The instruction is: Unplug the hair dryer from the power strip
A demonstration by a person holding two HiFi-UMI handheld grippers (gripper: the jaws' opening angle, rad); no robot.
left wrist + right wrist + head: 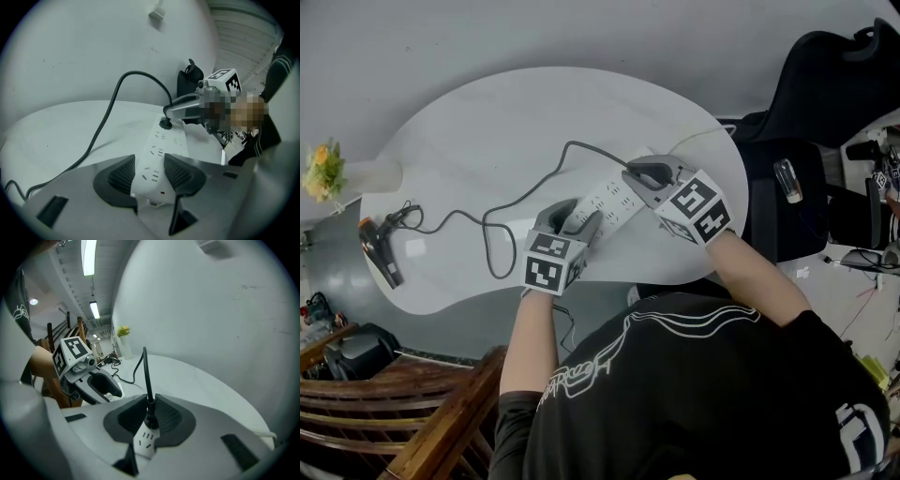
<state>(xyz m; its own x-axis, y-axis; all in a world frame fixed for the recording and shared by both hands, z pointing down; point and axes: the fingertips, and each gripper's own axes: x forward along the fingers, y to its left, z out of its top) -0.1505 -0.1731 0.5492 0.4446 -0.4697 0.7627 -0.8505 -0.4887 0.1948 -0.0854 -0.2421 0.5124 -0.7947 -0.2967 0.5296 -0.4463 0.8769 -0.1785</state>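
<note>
In the head view, the power strip [614,195] lay slantwise on the white worktop [487,122], the left gripper [575,219] at its near end and the right gripper [643,176] at its far end. The hair dryer [380,251] lay well apart at the left edge, its black cord [525,192] trailing between. In the left gripper view, the jaws were clenched on both sides of the strip's near end, and the plug [165,123] sat in the last socket under the other gripper. In the right gripper view, the jaws were clamped on the plug's black neck, just above the white strip. The pull would go best straight along the plug's axis, away from the strip's face, with the left grip pinning the strip down; a sideways tug risked bending the pins or slipping onto the cord.
</note>
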